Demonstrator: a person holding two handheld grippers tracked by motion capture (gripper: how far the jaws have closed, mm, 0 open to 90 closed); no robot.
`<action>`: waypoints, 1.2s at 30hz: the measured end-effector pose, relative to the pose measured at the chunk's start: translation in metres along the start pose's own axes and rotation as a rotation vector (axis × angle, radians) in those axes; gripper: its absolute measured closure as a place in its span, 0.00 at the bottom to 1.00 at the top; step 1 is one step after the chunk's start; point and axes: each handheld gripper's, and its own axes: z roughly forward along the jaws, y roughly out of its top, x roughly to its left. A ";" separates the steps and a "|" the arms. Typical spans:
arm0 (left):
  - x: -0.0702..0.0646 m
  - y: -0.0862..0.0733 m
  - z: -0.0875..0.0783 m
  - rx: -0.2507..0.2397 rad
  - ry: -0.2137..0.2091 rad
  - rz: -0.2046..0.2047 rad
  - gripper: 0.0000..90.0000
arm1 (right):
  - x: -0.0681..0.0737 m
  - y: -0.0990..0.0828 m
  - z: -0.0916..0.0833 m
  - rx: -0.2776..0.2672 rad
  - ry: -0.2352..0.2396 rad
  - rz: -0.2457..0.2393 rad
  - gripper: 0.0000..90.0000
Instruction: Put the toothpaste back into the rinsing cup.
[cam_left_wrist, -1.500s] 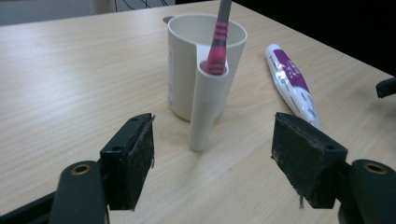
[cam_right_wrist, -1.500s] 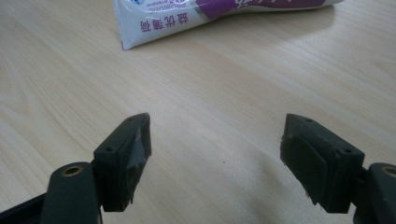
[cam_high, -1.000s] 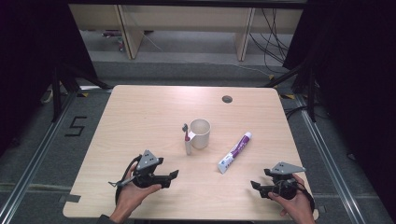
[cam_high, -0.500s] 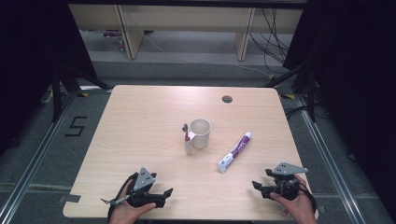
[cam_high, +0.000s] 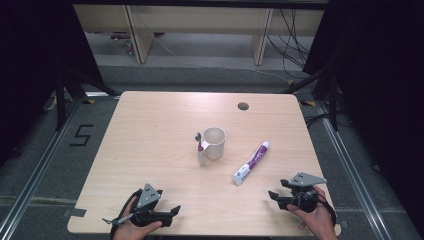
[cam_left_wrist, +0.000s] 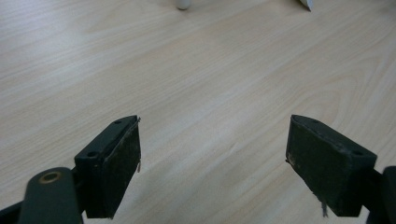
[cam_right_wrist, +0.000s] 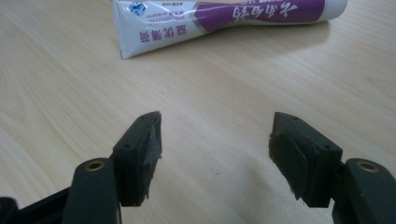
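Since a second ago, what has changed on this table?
The left gripper drew back toward the near table edge, jaws open and empty. The right gripper kept its place, its jaws just closing somewhat, nothing between them. Cup, toothbrush and toothpaste tube stayed put.

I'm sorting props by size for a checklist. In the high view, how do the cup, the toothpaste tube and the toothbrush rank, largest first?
1. toothpaste tube, longest.
2. cup, shorter but bulkier; first place depends on length against bulk.
3. toothbrush, thinnest, leaning against the cup.
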 end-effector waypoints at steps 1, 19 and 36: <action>-0.002 0.000 0.002 0.002 -0.002 -0.007 0.20 | -0.003 0.002 0.001 -0.011 -0.008 -0.040 0.44; -0.005 -0.001 0.006 0.037 0.002 0.061 0.20 | -0.044 0.059 0.032 -0.086 -0.049 0.014 1.00; -0.006 -0.001 0.006 0.039 0.002 0.064 0.20 | -0.057 0.101 0.075 -0.062 -0.053 0.011 1.00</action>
